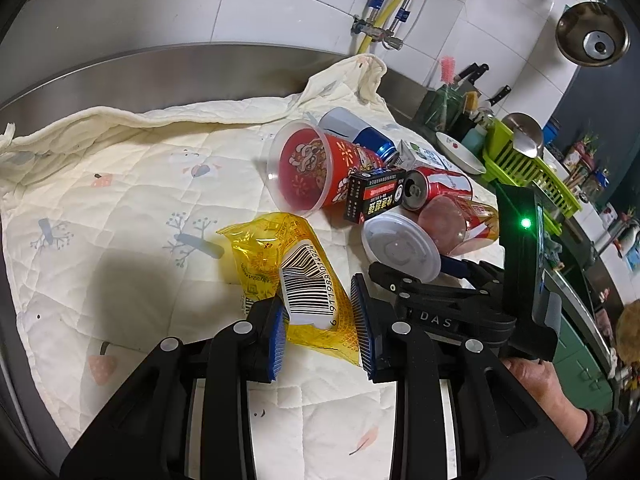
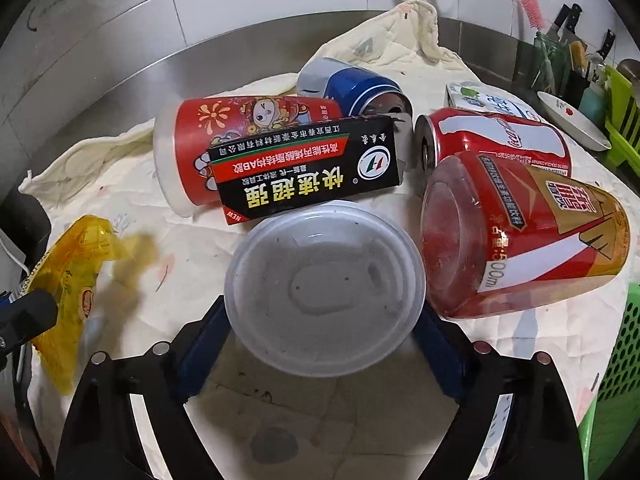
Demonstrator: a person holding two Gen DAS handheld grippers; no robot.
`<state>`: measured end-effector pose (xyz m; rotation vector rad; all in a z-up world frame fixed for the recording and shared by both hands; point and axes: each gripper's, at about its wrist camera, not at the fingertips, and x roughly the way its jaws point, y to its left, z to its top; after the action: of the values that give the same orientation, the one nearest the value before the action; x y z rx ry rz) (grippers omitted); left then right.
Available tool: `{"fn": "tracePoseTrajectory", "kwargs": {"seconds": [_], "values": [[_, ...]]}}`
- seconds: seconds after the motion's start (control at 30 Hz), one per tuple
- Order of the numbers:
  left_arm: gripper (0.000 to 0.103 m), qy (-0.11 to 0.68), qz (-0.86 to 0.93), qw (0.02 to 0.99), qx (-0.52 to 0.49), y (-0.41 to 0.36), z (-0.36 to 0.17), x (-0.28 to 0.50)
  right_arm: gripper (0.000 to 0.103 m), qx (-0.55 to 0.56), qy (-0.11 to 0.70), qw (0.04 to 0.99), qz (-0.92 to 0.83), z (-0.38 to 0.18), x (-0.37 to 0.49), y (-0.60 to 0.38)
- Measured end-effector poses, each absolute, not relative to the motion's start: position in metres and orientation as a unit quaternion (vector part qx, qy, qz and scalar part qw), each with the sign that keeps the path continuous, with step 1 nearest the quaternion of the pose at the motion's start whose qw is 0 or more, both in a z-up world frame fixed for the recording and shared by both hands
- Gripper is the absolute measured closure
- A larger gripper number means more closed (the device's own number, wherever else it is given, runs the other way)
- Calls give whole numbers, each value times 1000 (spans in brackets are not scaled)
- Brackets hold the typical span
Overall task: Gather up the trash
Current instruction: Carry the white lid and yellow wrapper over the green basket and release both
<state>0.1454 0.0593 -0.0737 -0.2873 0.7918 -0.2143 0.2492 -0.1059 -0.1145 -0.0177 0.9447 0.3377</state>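
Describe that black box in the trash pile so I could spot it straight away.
On the cream quilted cloth covering the steel counter lies a heap of cups and cans. The black box leans against the red cartoon cup, just behind the round white lid. It is the only black, flat-sided carton, printed with large white Chinese characters.

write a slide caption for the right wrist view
Right gripper straddles a clear plastic lid beside a glue box and red bottle.

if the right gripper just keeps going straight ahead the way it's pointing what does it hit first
The right gripper already has the clear plastic lid between its open fingers, so that comes first. Straight beyond it lies the black glue box, leaning on the red printed cup; depth is hard to judge.
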Motion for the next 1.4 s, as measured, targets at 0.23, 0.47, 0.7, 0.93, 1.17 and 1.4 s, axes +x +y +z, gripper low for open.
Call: {"fn": "tracePoseTrajectory", "kwargs": {"seconds": [0.23, 0.47, 0.7, 0.93, 1.17, 1.4], "values": [[74, 380, -107, 909, -136, 57, -70, 144, 24, -5, 447, 877, 179, -106, 228, -111], [74, 376, -114, 910, -132, 51, -65, 141, 24, 2, 438, 880, 185, -98, 200, -129], [74, 375, -137, 907, -130, 35, -59, 140, 24, 23, 422, 887, 184, -85, 174, -154], [74, 372, -171, 905, -113, 2, -50, 140, 24, 47, 401, 901, 159, -69, 154, -199], [74, 377, -204, 899, -93, -40, -46, 144, 24, 74, 390, 913, 97, -64, 144, -269], [74, 381, -237, 891, -75, -80, -43, 145, 24, 94, 393, 915, 17, -70, 139, -352]]}}
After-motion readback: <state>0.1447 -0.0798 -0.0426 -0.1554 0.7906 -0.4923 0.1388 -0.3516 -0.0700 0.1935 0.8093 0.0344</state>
